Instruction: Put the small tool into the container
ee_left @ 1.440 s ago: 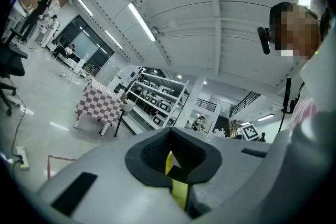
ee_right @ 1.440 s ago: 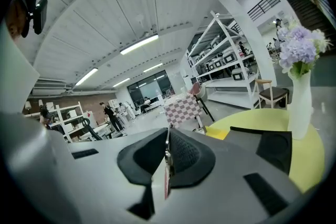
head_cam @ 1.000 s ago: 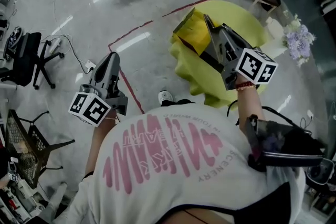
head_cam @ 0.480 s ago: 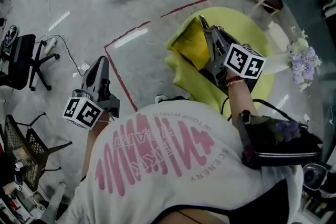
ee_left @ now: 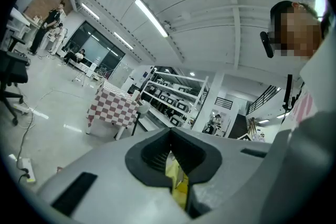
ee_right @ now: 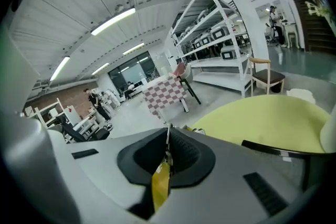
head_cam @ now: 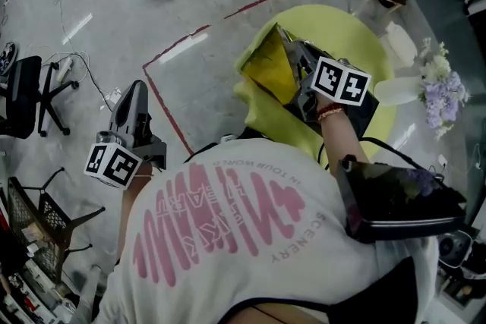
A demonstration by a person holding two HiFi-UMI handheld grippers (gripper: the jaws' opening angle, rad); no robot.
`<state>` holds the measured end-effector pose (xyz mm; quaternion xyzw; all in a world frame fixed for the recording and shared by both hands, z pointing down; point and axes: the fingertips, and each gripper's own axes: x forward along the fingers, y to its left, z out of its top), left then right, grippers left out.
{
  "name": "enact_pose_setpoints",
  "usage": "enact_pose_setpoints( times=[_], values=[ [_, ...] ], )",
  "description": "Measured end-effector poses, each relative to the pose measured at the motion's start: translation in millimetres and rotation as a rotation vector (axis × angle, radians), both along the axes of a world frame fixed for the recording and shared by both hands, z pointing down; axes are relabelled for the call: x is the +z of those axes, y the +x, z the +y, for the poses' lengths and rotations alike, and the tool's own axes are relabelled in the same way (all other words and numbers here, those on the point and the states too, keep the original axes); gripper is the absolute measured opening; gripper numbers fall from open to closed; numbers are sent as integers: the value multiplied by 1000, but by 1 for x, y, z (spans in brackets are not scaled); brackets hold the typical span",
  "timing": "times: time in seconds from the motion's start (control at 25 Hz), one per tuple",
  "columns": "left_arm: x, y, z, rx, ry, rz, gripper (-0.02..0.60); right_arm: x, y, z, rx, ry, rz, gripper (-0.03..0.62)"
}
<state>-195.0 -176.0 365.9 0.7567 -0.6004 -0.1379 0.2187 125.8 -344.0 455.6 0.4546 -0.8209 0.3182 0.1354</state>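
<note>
Right gripper is clamped tight on the yellow bag, held up at the table's edge. Left gripper hangs well off the table, jaws pinched on a small yellow tool, nowhere near the bag.

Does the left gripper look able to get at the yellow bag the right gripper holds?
Probably yes: nothing stands between the left gripper, shut on a small yellow thing, and the yellow bag in the right gripper.
</note>
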Motion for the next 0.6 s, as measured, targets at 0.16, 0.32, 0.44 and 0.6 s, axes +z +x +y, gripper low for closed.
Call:
enact_pose_setpoints(
  times=[0.16,0.32,0.44,0.6],
  values=[
    [7,0,-6,4,-8,7,8,14,2,-4,13,-35,36,14],
    [11,1,-10,4,-16,14,8,25,1,-7,17,-72,65,14],
    [14,1,-11,8,-30,19,8,32,-1,-8,25,-95,72,14],
    [23,-2,-12,2,-48,17,8,43,-5,-13,34,-117,68,14]
  ],
)
